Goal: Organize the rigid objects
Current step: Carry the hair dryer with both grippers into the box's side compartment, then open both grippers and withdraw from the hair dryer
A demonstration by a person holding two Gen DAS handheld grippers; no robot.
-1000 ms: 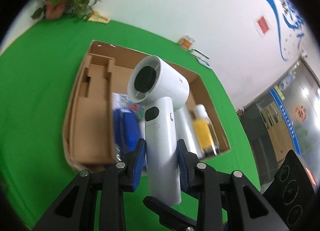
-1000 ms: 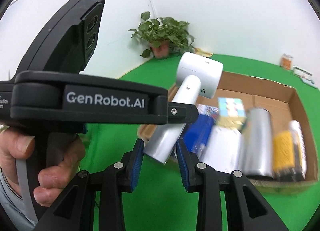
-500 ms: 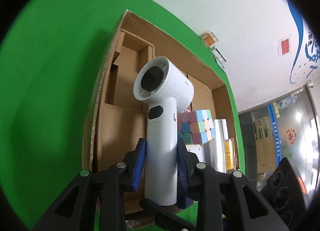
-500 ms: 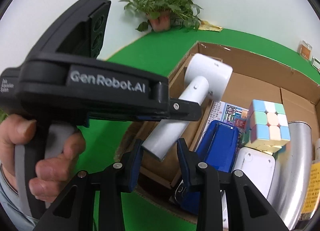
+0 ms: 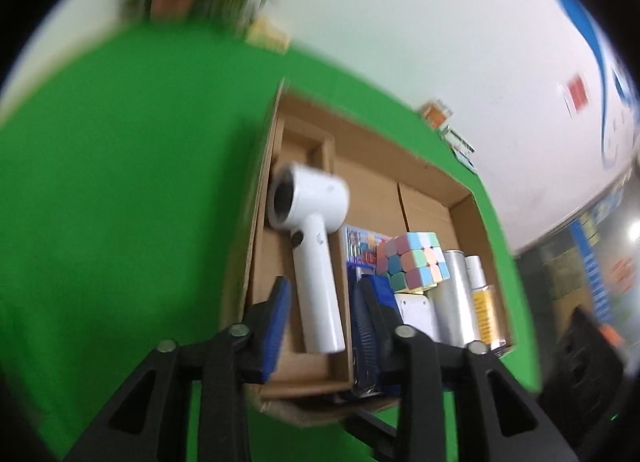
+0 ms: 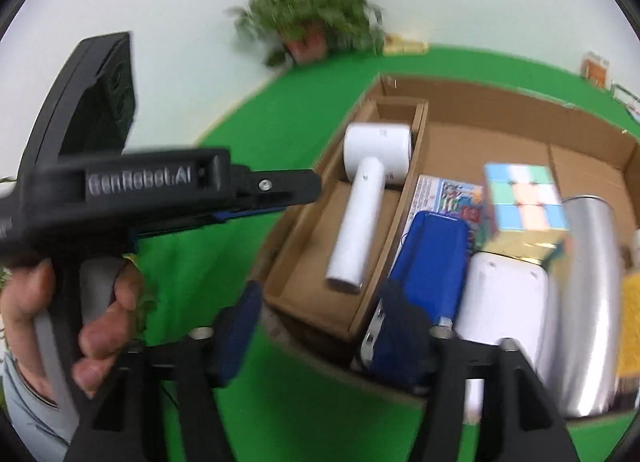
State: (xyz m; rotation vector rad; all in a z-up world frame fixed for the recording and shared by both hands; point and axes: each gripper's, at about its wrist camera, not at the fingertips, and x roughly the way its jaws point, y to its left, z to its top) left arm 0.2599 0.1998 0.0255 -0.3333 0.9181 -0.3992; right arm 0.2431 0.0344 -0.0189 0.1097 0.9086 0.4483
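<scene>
A white hair dryer (image 5: 316, 270) (image 6: 360, 222) lies in the narrow left compartment of the cardboard box (image 5: 460, 198) (image 6: 500, 106), head toward the far wall. My left gripper (image 5: 322, 302) hovers over its handle end with the jaws opening; the handle shows between the blue pads (image 5: 280, 314) with a gap on each side. In the right wrist view the left gripper (image 6: 280, 190) reaches in from the left above the box. My right gripper (image 6: 322, 302) is opening wide at the box's near wall, nothing pressed between its fingers.
The box's right part holds a pastel puzzle cube (image 6: 524, 198), a blue case (image 6: 428, 258), a white device (image 6: 504, 298), a silver cylinder (image 6: 588, 282) and a yellow-labelled bottle (image 5: 482, 302). Green cloth surrounds the box. A potted plant (image 6: 312, 26) stands by the far wall.
The hair dryer, held upright over the box by the left gripper, now lies in the left compartment. Both grippers' jaws have spread apart, the right one much wider.
</scene>
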